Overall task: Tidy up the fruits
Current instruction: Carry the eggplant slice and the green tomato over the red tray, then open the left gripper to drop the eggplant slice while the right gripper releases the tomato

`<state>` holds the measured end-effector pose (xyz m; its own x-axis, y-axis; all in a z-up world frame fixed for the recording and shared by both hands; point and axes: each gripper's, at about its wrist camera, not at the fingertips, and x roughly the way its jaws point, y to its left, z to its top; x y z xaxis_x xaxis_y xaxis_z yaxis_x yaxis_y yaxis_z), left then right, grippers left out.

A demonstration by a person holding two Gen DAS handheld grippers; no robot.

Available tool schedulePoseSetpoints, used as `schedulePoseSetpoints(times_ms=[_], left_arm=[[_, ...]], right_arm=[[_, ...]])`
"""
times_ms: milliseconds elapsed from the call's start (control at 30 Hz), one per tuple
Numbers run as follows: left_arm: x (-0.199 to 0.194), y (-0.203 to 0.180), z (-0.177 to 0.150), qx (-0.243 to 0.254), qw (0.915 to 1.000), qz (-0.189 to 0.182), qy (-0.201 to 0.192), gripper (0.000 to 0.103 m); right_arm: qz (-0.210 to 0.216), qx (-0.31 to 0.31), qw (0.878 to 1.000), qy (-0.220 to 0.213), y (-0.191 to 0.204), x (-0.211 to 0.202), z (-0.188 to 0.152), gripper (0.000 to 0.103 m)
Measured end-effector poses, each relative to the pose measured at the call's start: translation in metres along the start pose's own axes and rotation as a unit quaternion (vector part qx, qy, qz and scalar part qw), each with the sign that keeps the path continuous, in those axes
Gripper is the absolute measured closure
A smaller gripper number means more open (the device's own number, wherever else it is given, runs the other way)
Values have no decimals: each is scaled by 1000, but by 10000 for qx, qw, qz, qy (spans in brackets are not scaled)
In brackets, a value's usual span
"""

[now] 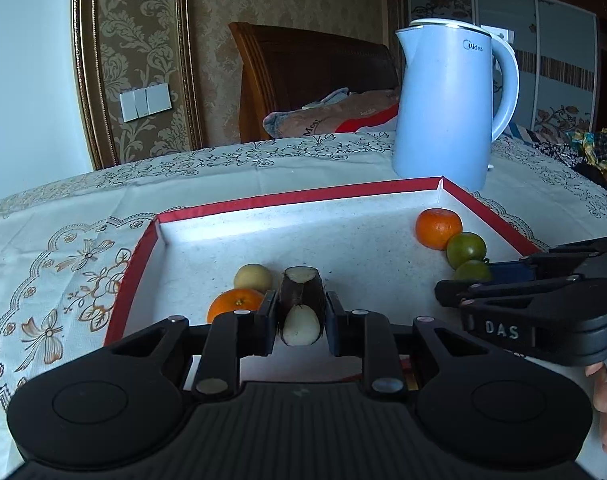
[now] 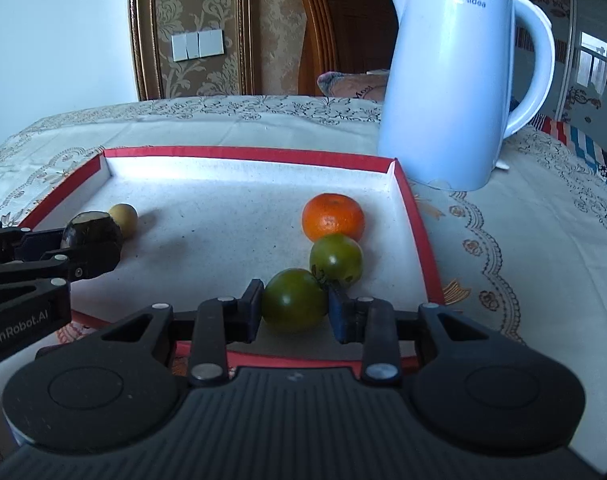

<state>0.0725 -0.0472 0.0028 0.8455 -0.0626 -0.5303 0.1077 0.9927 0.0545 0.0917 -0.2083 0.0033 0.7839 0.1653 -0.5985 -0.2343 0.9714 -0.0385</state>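
Observation:
A red-rimmed tray (image 1: 263,200) with a white floor lies on the table. My left gripper (image 1: 301,316) is shut on a dark sugarcane piece (image 1: 301,292) with pale cut ends, over the tray's near left part. Beside it lie an orange (image 1: 233,304) and a small yellow fruit (image 1: 252,277). My right gripper (image 2: 295,310) is shut on a green tangerine (image 2: 293,300) at the tray's near right. Touching it is a second green tangerine (image 2: 336,258), then an orange tangerine (image 2: 332,216), forming a row. The left gripper with the sugarcane (image 2: 91,232) shows in the right wrist view.
A tall pale blue kettle (image 1: 447,100) stands on the embroidered tablecloth (image 1: 63,240) just behind the tray's far right corner. A wooden headboard and bedding lie beyond the table. The tray's rim (image 2: 419,240) borders the fruit row on the right.

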Motion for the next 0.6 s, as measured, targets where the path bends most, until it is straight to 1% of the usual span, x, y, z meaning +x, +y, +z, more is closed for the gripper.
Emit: schedulePoseSetpoints(times_ms=[167,367,500,600], left_arm=[[16,-1,8,-44,9999,51,90,79],[33,-2,14,145,9987,484,11,79],[39,1,18,119,9975,685,-103,78],[44,5,20,103,9963,846,-81,78]], right_arm=[[-100,27,9999,14,2,9,7,71],[-170,162,9997,53,2,23,20,71],[-240,233,9994,44,3,31,26,71],[-314,240,9992,38,5,36,31,71]])
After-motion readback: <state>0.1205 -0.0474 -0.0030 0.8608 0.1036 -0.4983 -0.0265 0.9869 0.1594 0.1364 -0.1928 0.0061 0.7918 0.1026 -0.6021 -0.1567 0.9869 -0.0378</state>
